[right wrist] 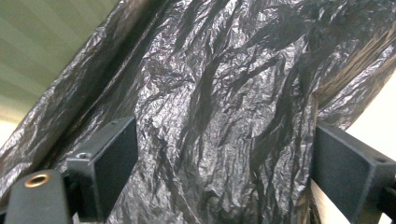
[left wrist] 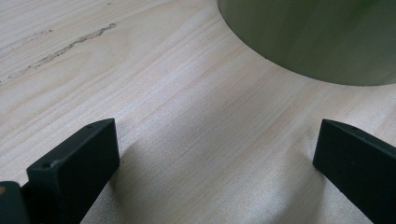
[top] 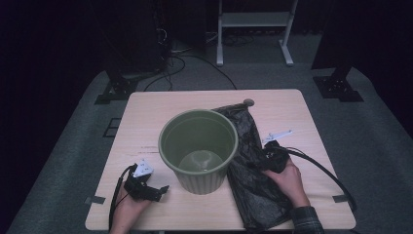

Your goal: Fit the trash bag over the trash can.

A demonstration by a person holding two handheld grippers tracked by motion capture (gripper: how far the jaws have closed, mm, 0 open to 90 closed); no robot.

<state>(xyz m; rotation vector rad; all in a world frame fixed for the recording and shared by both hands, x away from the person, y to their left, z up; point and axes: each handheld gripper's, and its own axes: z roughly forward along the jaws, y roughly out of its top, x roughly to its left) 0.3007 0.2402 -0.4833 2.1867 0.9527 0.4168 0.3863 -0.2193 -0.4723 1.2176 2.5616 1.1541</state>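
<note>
Pale wooden table point(top: 146, 109) fills the middle of the high view, dark floor and cables behind it. Nearest, at lower left of that view, the left hand point(top: 127, 207) comes in from the bottom edge and rests on the tabletop, its left gripper point(top: 155, 191) lying level and aimed right at the base of the green ribbed bin point(top: 198, 148); its jaws stand wide apart over bare wood. At lower right, the right hand point(top: 291, 181) reaches up and leftward, the right gripper point(top: 263, 157) tilted down onto the black plastic bag point(top: 253, 195); its jaws are spread open with crinkled film between them, unpinched. Farther back, the bag runs beside and behind the bin toward the table's far edge
</note>
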